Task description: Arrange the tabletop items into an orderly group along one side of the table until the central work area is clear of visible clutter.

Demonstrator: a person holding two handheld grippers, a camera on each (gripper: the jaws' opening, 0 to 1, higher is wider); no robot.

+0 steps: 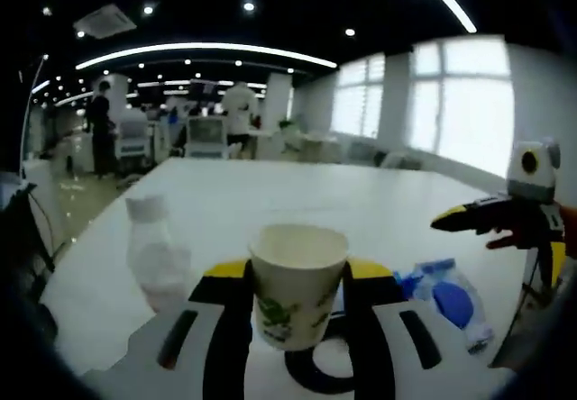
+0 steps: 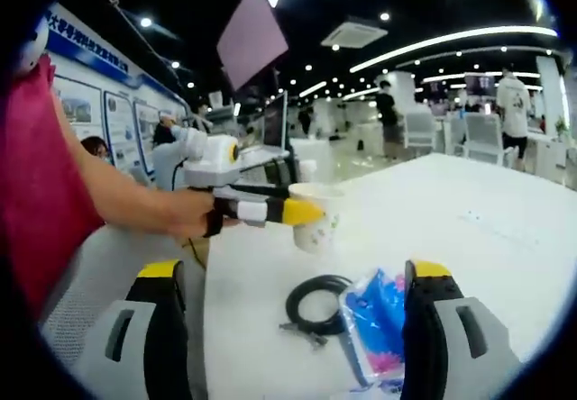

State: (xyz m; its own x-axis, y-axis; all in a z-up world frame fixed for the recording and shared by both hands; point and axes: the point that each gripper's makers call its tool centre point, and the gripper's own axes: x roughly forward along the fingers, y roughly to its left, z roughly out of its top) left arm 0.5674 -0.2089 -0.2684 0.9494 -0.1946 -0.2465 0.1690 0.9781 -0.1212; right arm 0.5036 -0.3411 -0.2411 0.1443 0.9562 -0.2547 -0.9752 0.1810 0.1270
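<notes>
Clearly the left gripper (image 1: pixel 297 305) is pinching the paper cup (image 1: pixel 297 283) between its yellow-tipped jaws at the lower centre of the left gripper view, gripping it around the body and keeping it upright, probably so it can be carried to a tidier spot without tipping. In the right gripper view the same cup (image 2: pixel 317 217) sits mid-frame, clamped by the left gripper (image 2: pixel 302 211) that reaches in from the left with the person's hand (image 2: pixel 191 215) behind it. The right gripper (image 2: pixel 288 328) has its jaws spread wide at the bottom of its view, holding nothing; between them lie the black cable coil (image 2: pixel 317 303) and the blue tissue pack (image 2: pixel 377 321), close together, and its open stance looks like readiness to pick up one of them. A clear plastic bottle (image 1: pixel 155 254) stands left of the cup in the left gripper view. All these things rest on the white table (image 1: pixel 297 197), near one edge, which suits gathering them along that side.
</notes>
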